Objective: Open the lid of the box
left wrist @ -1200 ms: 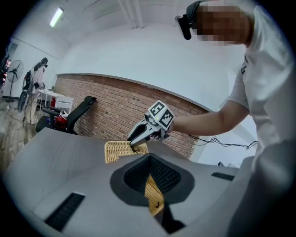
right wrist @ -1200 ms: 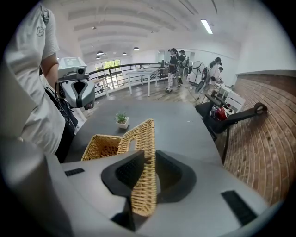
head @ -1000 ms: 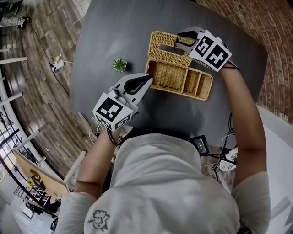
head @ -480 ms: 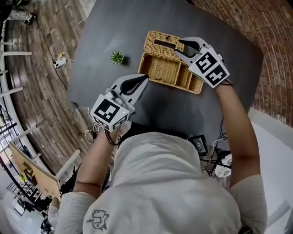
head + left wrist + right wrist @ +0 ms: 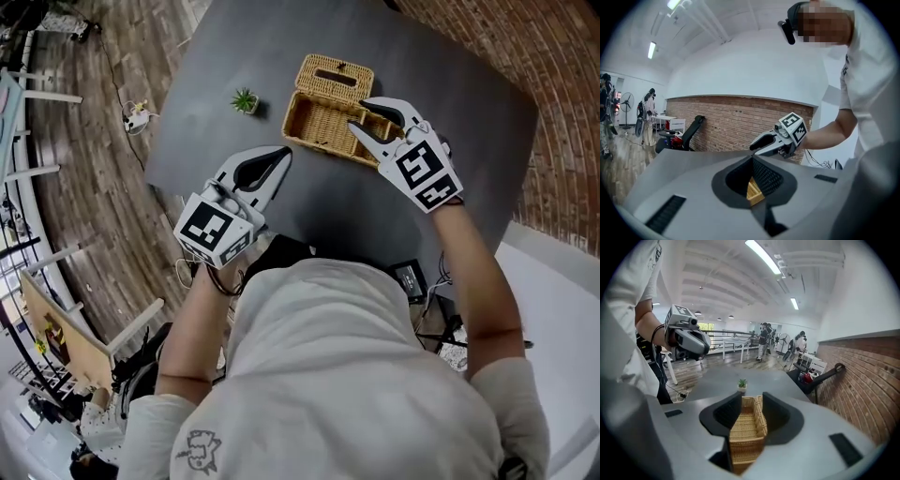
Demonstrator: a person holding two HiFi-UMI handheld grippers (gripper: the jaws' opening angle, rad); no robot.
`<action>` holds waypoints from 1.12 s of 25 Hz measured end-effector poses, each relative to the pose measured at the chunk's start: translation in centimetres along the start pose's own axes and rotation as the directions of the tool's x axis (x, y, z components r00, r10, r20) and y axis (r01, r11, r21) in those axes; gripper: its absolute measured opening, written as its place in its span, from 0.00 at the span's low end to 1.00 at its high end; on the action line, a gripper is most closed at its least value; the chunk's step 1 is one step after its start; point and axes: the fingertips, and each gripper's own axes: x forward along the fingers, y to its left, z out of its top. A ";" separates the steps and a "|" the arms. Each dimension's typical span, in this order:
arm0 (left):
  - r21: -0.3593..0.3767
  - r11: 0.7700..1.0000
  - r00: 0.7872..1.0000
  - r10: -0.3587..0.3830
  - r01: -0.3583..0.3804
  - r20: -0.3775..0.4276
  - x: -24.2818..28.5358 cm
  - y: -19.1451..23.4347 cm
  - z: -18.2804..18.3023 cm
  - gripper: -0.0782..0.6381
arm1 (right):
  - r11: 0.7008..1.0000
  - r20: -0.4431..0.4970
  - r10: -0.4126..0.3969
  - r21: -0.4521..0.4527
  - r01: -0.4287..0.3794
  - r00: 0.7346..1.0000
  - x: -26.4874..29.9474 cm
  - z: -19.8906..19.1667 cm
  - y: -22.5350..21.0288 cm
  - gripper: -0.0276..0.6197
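Plainly, the right gripper (image 5: pixel 364 116) hangs over the right end of the wicker box (image 5: pixel 319 127). Its jaws are spread and have just been closing a little; no pad touches anything. It is much the nearer tool. The left gripper (image 5: pixel 281 155), jaws pressed together on nothing, sits at the near left, well apart from the box's near wall.

The box's long axis runs left to right across the dark table (image 5: pixel 281 47), and its lid (image 5: pixel 335 75) already lies thrown back on the far side. I judge the opening done, so any next move would be to draw away.

The right gripper view looks lengthwise down the box (image 5: pixel 747 432) toward the small potted plant (image 5: pixel 742 383). Only the head view shows the whole lid. The left gripper view catches just a sliver of wicker.
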 end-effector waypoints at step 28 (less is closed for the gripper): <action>0.083 0.992 0.985 -0.105 0.095 0.134 -21.9 -5.3 0.2 0.13 | 0.967 0.168 -0.249 0.088 0.237 0.954 -6.7 9.7 21.4 0.08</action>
